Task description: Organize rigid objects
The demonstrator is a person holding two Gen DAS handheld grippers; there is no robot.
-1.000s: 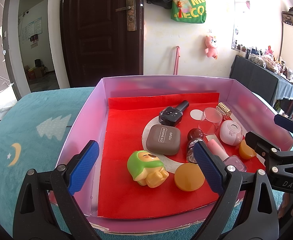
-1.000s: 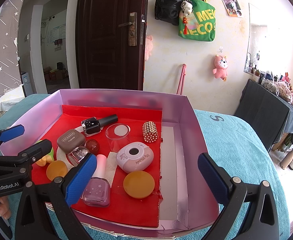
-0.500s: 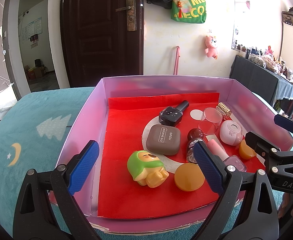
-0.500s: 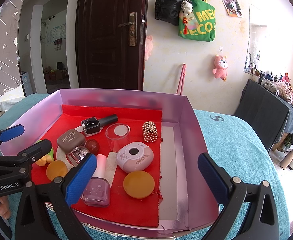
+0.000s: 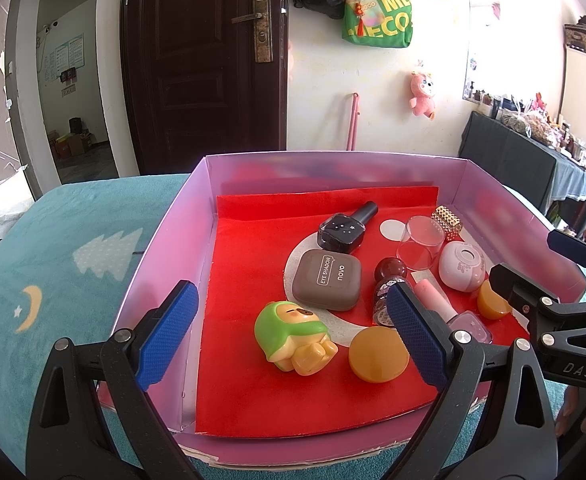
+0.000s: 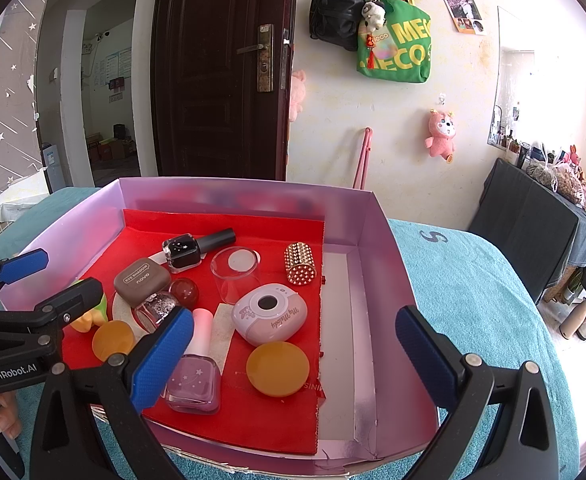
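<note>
You hold the left gripper (image 5: 291, 334) and right gripper (image 6: 293, 354) spread wide and empty at the box's (image 6: 367, 236) near edge, likely choosing among its clutter.

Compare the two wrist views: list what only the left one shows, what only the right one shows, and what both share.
Only the left wrist view shows the green toy figure whole and the tree and moon print on the cloth.

Only the right wrist view shows the box's bare silver floor strip and the full pink nail polish bottle.

Both show the purple box, brown eyeshadow case, black polish bottle, clear cup and open grippers.
</note>
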